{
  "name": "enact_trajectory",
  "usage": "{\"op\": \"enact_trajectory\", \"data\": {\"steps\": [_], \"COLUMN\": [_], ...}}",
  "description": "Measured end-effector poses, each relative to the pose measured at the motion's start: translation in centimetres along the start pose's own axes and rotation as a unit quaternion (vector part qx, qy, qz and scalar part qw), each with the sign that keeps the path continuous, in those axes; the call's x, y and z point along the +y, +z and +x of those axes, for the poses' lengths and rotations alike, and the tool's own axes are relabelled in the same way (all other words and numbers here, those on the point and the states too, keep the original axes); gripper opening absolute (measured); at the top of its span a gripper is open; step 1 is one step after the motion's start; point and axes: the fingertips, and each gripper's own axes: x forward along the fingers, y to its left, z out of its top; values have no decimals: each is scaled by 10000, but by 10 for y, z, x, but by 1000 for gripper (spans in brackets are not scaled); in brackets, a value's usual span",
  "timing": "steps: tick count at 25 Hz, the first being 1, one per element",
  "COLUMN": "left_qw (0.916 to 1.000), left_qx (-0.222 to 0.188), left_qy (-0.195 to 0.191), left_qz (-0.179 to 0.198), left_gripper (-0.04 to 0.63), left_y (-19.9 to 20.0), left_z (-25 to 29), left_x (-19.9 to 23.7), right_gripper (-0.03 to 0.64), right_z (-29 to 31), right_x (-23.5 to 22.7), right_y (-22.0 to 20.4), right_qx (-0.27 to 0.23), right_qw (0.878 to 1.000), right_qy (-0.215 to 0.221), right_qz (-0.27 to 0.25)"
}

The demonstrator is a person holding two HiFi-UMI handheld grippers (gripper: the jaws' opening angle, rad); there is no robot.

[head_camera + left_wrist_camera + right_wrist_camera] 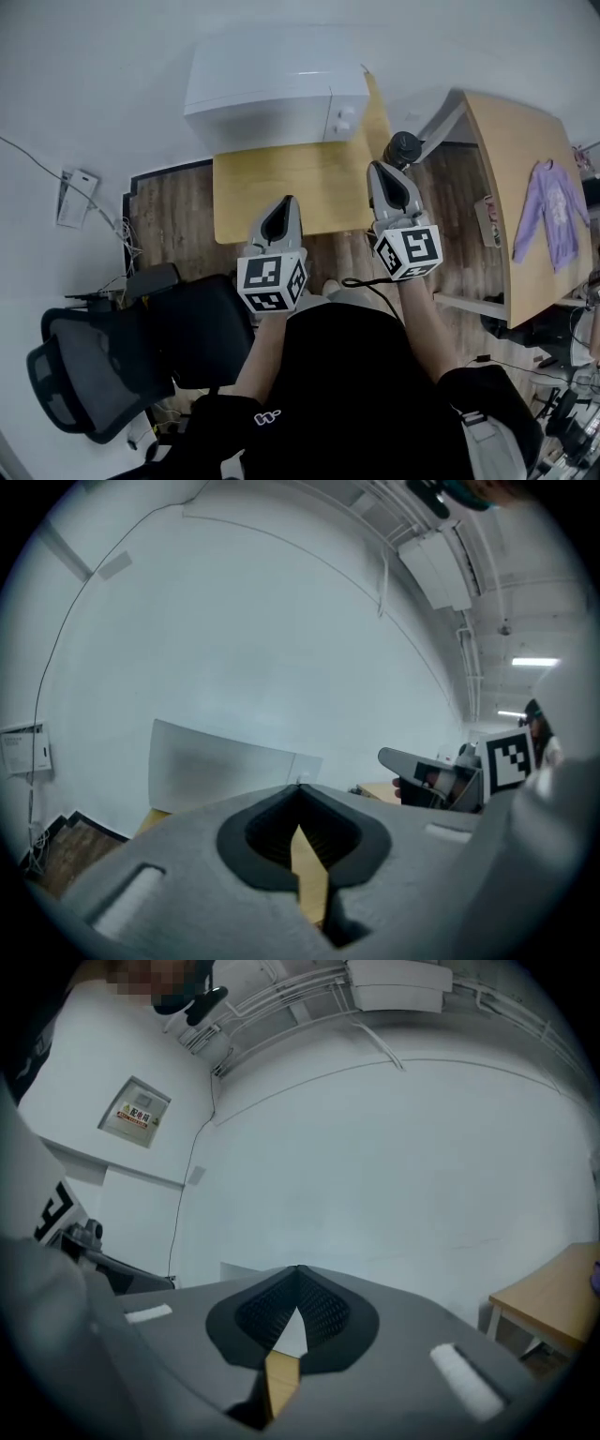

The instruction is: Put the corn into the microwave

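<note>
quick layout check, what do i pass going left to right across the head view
chair → left hand-held gripper → right hand-held gripper → purple sweater

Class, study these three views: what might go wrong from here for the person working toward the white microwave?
1. No corn shows in any view. The left gripper and right gripper are shut and empty, so the corn must be found first.
2. The white microwave looks closed, and tugging its door may slide it on the small wooden table.
</note>
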Motion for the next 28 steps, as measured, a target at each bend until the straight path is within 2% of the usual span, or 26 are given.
{"op": "enact_trajectory", "data": {"steps": [5,8,11,14,17,28], "left_qw": [9992,9988,9986,9986,9988,9985], "left_qx": [-222,-330,-350,-352,-376,-380], "left_qy": [-38,-95,55,129,10,27], "left_qz": [343,342,390,383,309,392], "left_gripper": [0,0,0,0,0,0], "left_y": [6,6,6,5,4,2], "left_z": [-4,-9,-14,-17,-17,-23], "left_x": [-20,-21,-15,-15,-21,-28], "right_gripper": [5,5,5,5,5,5], "right_z": [-16,-24,-28,-33,-37,-40], "right_x": [12,29,40,42,40,46], "right_y": [-13,-20,-22,-22,-22,-21], "right_qx": [174,234,285,294,257,239], "right_qw": [9997,9997,9995,9995,9996,9994], "right_qy": [-194,-66,83,108,93,255], "right_qz": [-2,-2,-47,-78,-60,-61]}}
